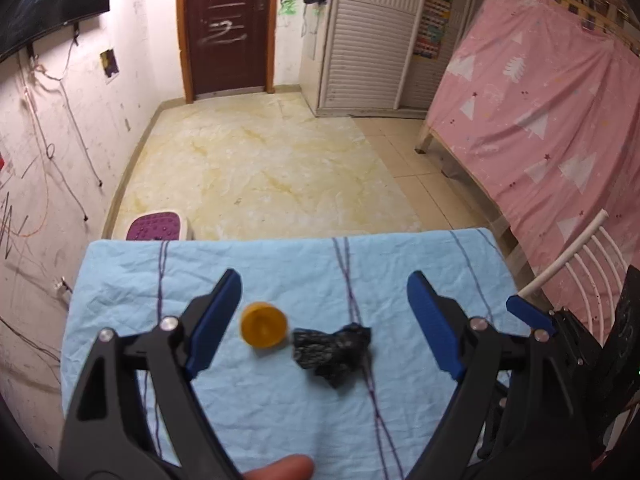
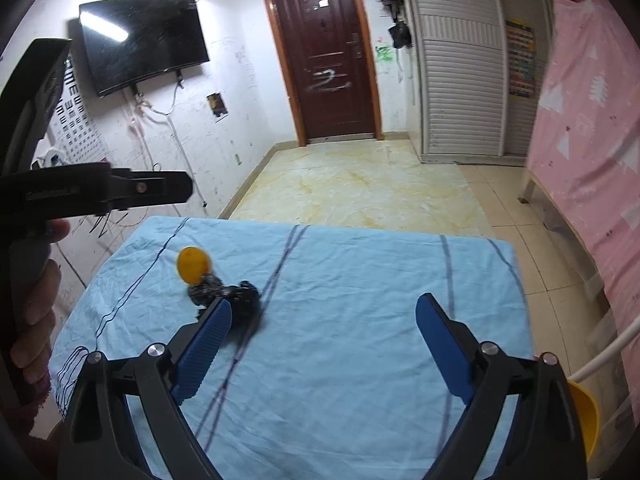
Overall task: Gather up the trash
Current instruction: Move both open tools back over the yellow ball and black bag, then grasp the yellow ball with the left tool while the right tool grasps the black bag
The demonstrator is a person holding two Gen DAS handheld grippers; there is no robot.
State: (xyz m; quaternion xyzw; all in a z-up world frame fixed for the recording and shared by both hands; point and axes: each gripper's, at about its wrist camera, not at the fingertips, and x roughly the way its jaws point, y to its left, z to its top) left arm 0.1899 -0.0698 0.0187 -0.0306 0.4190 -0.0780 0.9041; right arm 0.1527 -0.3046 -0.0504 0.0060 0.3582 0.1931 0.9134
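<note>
a crumpled black wrapper lies on the light blue cloth that covers the tabletop, roughly midway between the left and right edges and nearer the near edge than the far one. just beside it on the left, possibly touching it, sits a small orange cap; in the right wrist view the cap is blurred, so contact cannot be told for sure. thin purple stripes run across the cloth from the far edge toward the near one, one passing under the wrapper.

the left gripper hangs over the near part of the tabletop with its blue pads spread wide, nothing between them pressed; wrapper and cap lie below the gap, apart from both pads. a fingertip shows at the bottom of that view. the right gripper stands equally wide and empty over the cloth, its left pad overlapping the wrapper in view.

beyond the far edge lie a marbled floor, a dark door and a pink sheet at the right.
</note>
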